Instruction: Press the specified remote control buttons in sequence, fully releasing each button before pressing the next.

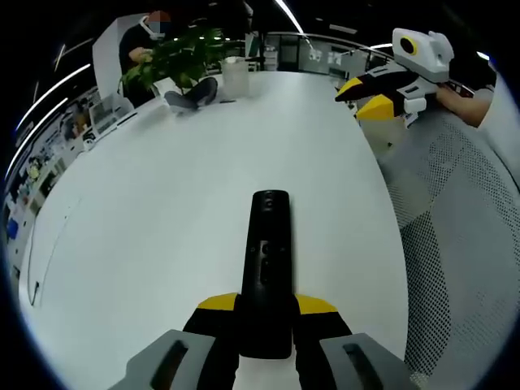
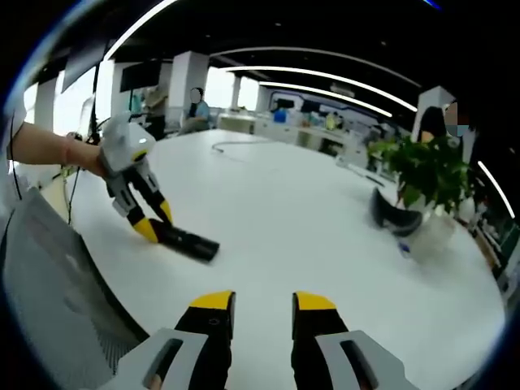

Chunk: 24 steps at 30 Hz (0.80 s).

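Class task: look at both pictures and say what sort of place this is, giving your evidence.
Most likely an open-plan office or meeting area: a large white oval table, long ceiling strip lights, a leafy green potted plant and a grey mesh office chair.

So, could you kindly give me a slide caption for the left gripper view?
Left gripper clamps a black remote over the white table; right gripper hovers beyond.

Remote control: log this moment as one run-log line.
remote control: held at near end, lying on white table | left gripper: shut on remote | right gripper: open, empty, off the remote | buttons: none being pressed
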### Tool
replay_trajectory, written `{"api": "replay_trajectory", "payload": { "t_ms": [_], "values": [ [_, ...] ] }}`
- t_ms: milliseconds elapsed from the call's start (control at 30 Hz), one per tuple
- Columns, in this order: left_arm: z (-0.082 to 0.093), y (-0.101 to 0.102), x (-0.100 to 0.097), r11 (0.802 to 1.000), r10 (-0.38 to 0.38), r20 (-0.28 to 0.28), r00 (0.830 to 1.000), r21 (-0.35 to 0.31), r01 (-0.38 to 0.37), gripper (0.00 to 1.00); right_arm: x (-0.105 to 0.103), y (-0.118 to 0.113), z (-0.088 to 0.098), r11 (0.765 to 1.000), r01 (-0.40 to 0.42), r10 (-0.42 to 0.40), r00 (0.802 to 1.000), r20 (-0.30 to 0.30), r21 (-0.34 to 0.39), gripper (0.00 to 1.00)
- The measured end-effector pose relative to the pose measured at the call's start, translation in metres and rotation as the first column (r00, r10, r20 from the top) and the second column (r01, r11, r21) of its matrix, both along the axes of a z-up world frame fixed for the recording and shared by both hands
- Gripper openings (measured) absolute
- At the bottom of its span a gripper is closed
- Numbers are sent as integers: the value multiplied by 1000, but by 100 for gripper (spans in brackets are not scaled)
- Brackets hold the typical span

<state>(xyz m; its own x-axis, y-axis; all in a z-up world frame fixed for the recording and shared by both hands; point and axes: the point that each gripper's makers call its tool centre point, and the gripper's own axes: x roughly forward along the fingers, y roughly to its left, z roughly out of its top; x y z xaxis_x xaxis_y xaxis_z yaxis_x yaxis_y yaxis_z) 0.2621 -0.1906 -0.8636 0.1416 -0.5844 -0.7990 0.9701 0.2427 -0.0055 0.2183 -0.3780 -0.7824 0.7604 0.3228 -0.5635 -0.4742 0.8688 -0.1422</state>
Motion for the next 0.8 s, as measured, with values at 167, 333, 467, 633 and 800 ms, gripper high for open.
{"api": "replay_trajectory", "payload": {
  "t_ms": [167,333,467,633,800],
  "values": [
    [0,0,0,1000,-8,0,1000,7,8,24,0,0,-1,1000,1,-1,1000,-4,-4,25],
    [-1,0,-1,1000,-11,-2,1000,7,11,24,0,-1,-1,1000,1,-1,1000,-3,-5,25],
    [-1,-1,-2,1000,-16,-2,1000,8,16,24,0,-1,-1,1000,0,0,1000,-5,-8,25],
    [-1,-1,-3,1000,-16,-2,1000,5,16,24,-1,1,-3,1000,-11,11,1000,-12,-11,25],
    [-1,-1,-5,1000,-17,0,1000,1,17,24,-2,3,-4,1000,-23,23,1000,-19,-20,25]
  ]
}}
